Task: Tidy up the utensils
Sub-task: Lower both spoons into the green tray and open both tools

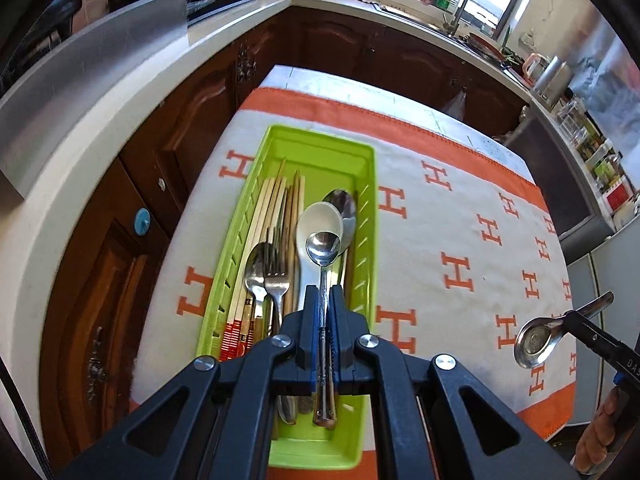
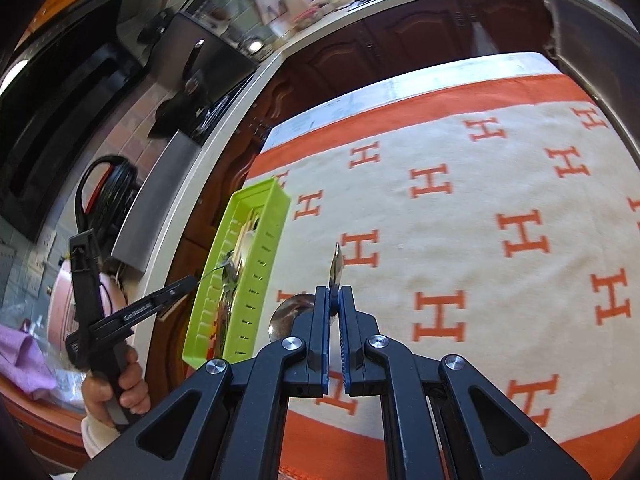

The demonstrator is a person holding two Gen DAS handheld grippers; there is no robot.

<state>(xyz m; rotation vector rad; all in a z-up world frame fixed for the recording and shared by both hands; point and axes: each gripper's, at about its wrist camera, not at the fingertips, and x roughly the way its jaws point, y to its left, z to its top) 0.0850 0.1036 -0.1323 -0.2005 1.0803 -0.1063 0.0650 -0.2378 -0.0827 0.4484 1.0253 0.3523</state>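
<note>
Both your jaws are clenched on spoons: left gripper (image 1: pixel 323 292) holds a steel spoon (image 1: pixel 322 246) by the handle over the green tray (image 1: pixel 366 216), lined up with its utensils, right gripper (image 2: pixel 334 294) holds the second spoon (image 2: pixel 335 266) above the cloth-covered surface (image 2: pixel 500 184), clear of it.

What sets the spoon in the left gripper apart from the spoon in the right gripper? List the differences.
1. The left gripper's spoon hangs over the green tray; the right gripper's spoon is out over the orange-and-white cloth.
2. The left gripper clamps its long, slim handle, which runs along the fingers; the right gripper holds a shorter, flat-handled spoon lying crosswise.

Both are shiny metal, each held in shut jaws.
</note>
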